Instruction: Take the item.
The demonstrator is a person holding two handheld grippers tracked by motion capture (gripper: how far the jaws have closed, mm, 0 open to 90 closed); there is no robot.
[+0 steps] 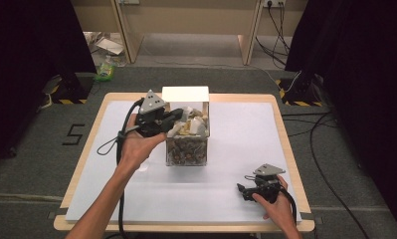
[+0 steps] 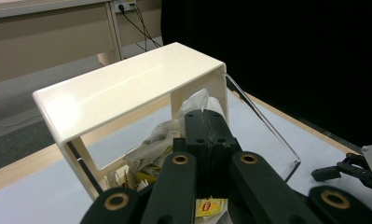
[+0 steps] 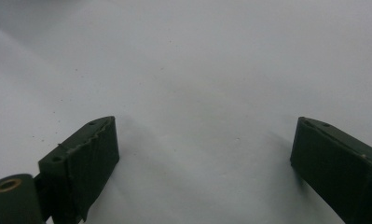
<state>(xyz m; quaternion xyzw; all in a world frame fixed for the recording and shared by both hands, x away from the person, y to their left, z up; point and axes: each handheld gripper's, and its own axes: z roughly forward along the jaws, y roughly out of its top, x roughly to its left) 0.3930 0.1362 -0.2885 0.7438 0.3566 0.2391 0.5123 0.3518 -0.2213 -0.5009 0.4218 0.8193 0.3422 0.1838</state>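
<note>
Left gripper (image 1: 175,115): jaws pressed together at the box top; a yellow-tagged tea bag (image 2: 208,206) shows just under them; whether it is pinched cannot be told
Box (image 1: 187,149): clear, table centre; packed with tea bags; white lid (image 2: 127,86) raised behind
Right gripper (image 1: 242,190): jaws spread; resting low on white table (image 1: 236,144), well apart from box

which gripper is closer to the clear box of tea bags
Left. The left gripper is at the clear box, its shut jaws over the open top among the tea bags. The right gripper rests on the white table well apart, near the person's side.
</note>
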